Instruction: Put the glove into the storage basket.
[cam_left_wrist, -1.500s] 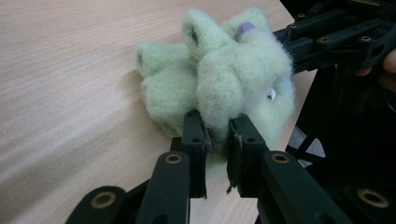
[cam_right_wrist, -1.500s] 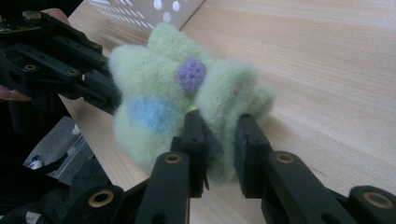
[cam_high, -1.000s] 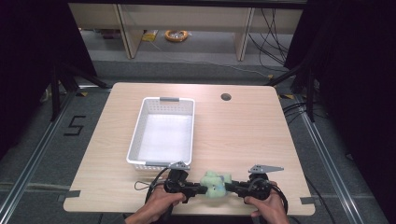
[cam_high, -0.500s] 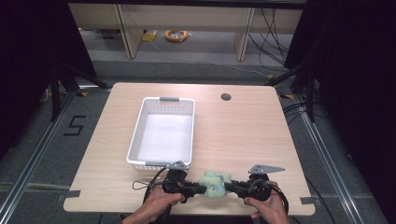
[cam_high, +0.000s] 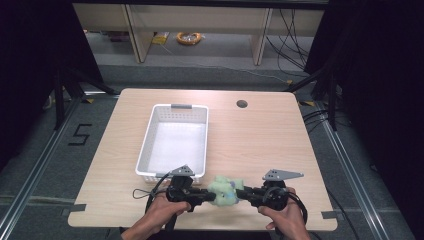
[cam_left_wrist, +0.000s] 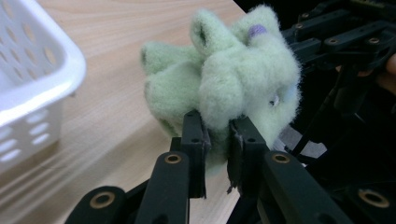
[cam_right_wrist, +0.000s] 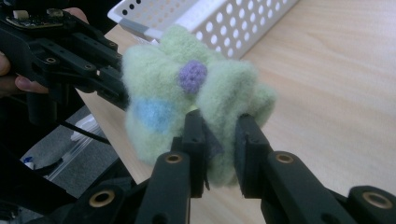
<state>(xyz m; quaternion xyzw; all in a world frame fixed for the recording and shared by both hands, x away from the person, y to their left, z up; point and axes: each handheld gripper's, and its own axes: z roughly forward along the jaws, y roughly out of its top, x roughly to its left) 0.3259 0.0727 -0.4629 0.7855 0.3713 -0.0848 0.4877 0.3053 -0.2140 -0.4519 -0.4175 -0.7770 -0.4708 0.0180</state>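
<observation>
A pale green fuzzy felt toy (cam_high: 223, 190) with a purple dot and a blue patch hangs just above the table's front edge, held from both sides. My left gripper (cam_high: 204, 195) is shut on its left side; in the left gripper view a green lobe of the toy (cam_left_wrist: 224, 79) is pinched between the jaws of my left gripper (cam_left_wrist: 217, 140). My right gripper (cam_high: 242, 194) is shut on the toy's right side; in the right gripper view the toy (cam_right_wrist: 187, 102) is squeezed between the jaws of my right gripper (cam_right_wrist: 219, 140). A hand holds each gripper.
A white perforated plastic basket (cam_high: 150, 140) stands on the wooden table (cam_high: 260, 145), just behind the left gripper, with nothing in it. Near the table's back edge is a round cable hole (cam_high: 242, 104). Shelving and cables lie beyond the table.
Both grippers have risen a little with the green toy held between them, lifting it off the table. The basket has not moved.
</observation>
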